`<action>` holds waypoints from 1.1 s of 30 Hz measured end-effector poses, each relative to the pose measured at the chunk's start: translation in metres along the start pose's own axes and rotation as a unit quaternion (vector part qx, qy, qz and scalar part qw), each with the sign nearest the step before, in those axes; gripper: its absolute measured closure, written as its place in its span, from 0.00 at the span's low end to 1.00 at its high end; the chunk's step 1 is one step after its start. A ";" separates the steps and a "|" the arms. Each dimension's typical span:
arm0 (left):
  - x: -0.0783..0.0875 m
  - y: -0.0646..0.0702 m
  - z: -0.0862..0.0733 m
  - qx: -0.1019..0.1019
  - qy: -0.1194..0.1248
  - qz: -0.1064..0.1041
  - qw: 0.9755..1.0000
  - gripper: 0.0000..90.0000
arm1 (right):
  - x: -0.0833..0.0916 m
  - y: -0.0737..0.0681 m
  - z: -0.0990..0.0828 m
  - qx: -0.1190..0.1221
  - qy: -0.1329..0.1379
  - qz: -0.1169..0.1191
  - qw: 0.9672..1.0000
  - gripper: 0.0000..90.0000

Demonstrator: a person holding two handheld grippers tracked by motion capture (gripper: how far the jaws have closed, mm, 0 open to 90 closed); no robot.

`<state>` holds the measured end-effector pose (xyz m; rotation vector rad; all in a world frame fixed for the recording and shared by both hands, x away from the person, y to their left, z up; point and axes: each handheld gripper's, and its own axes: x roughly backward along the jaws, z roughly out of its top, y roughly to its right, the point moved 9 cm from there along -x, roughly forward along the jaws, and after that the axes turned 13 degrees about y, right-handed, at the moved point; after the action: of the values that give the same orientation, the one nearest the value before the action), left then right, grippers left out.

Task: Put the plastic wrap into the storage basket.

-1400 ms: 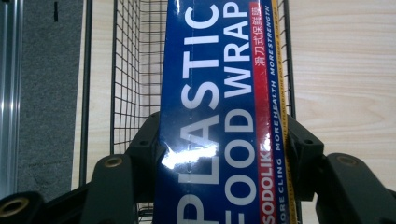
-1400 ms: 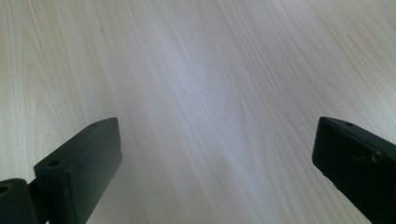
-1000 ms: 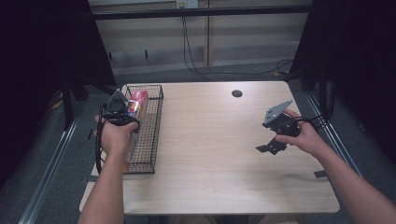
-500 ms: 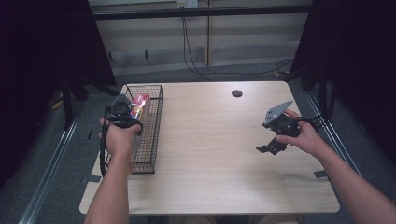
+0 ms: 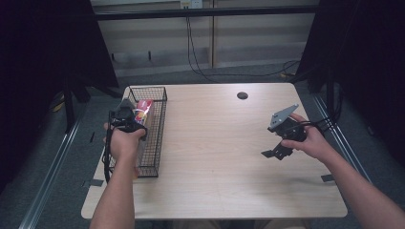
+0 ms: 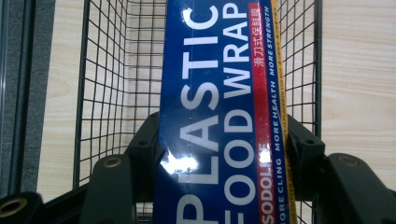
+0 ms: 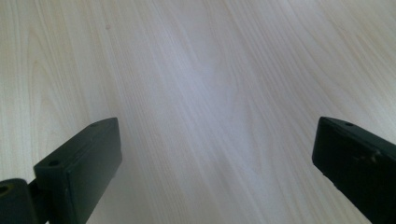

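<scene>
1. left gripper (image 5: pixel 125 116): jaws clamped across plastic wrap box (image 6: pixel 219 112), over wire basket (image 5: pixel 162 102);
2. right gripper (image 7: pixel 219 168): jaws apart, empty;
3. box likely light, stiff, glossy-slick; grip long sides, mid-length.

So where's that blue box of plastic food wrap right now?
The plastic food wrap box sits in the wire basket at the table's left edge, between the left claw's jaws in the left gripper view.

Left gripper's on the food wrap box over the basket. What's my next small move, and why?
Probably lift the left gripper straight up a little. Its jaws sit on either side of the plastic food wrap box, which lies lengthwise in the wire basket, so a vertical lift should clear the mesh walls.
</scene>
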<state>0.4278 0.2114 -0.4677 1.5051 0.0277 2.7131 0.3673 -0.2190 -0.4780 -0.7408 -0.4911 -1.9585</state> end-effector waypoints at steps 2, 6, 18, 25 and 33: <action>-0.002 0.000 -0.001 0.009 0.001 0.002 1.000 0.48 | -0.001 -0.001 -0.001 0.001 0.001 0.001 1.000 0.01; -0.005 -0.002 -0.004 0.012 -0.002 0.002 1.000 0.48 | -0.001 -0.003 -0.001 0.000 0.001 0.001 1.000 0.01; -0.012 -0.004 -0.011 0.014 -0.018 0.008 1.000 0.46 | -0.001 -0.004 -0.004 -0.001 0.003 0.001 1.000 0.01; -0.012 -0.004 -0.011 0.013 -0.022 0.002 1.000 0.45 | -0.001 -0.005 -0.007 -0.003 0.004 0.000 1.000 0.01; -0.001 -0.003 -0.001 0.007 0.003 -0.005 1.000 0.39 | 0.000 -0.005 -0.006 -0.003 0.007 -0.001 1.000 0.01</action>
<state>0.4271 0.2144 -0.4689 1.4974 0.0546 2.7144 0.3616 -0.2204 -0.4829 -0.7307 -0.4777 -1.9671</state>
